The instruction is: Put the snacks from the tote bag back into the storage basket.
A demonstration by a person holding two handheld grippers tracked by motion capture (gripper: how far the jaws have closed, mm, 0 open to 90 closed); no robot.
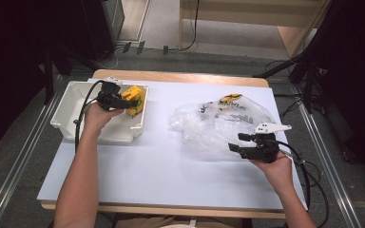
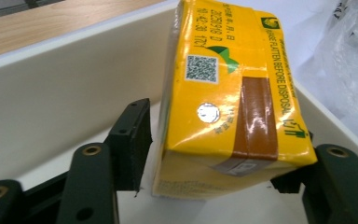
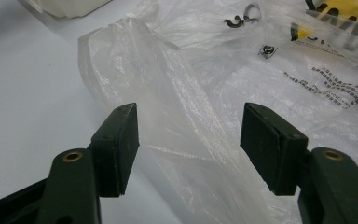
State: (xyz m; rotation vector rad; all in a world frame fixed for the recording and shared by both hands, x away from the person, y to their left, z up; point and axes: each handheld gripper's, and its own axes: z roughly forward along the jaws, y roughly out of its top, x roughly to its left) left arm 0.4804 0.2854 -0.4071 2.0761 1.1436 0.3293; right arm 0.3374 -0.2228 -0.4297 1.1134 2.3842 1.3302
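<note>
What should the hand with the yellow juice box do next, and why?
Probably lift the left gripper straight up and away. The yellow drink carton already sits inside the white plastic bin, and the jaws stand apart around it, with a gap at the left pad, so it seems let go. The right gripper waits open over the clear plastic bag.

The yellow drink carton looks like glossy coated paper, with a shiny brown tape strip and a small round foil seal. The white bin is smooth matt plastic. The transparent plastic bag is thin, crinkled and shiny, on a matt white desk with a wooden edge.
</note>
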